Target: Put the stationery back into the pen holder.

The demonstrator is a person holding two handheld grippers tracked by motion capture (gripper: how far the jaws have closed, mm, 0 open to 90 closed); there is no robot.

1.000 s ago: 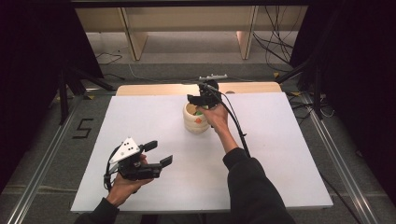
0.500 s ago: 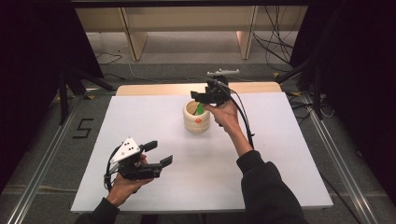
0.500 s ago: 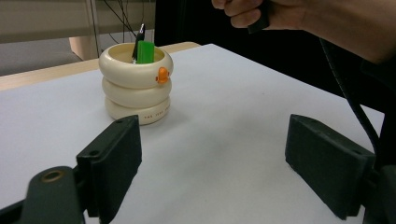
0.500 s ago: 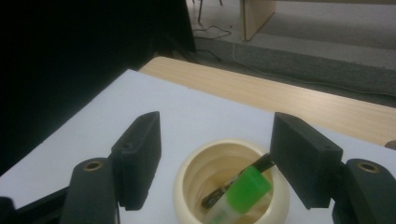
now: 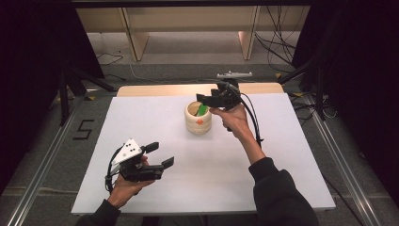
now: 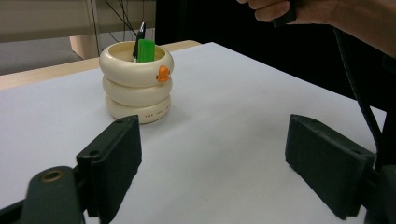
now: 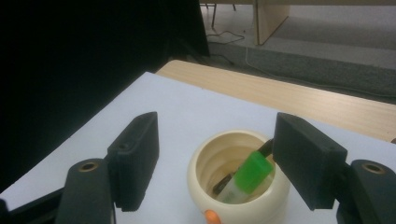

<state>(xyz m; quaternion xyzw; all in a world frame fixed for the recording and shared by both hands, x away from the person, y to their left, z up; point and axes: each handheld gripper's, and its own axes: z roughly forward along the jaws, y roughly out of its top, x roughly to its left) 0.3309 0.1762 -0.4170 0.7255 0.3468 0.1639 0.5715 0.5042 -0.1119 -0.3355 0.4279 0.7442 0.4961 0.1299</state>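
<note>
A cream pot (image 5: 197, 121) made of stacked rings, with a small orange knob on its side, stands at the back middle of the white table. A green-capped marker (image 5: 203, 109) and a dark pen (image 6: 140, 36) lean inside it. My right gripper (image 5: 205, 100) hovers just above and right of the pot (image 7: 198, 163). Its jaws have just been opening and stand open with nothing between them; the green marker (image 7: 252, 172) lies below them. My left gripper (image 5: 160, 155) rests open and empty near the front left, pointing at the pot (image 6: 136, 88).
The white sheet (image 5: 263, 155) covers the table, with a wooden strip (image 5: 160, 89) along the back edge. The right gripper's cable (image 5: 251, 120) hangs over the right side. Floor rails and a black "5" mark (image 5: 83, 129) lie to the left.
My right gripper has lifted off the pot and drawn back to the right. The green marker now stands in the pot. The left gripper has not moved.
</note>
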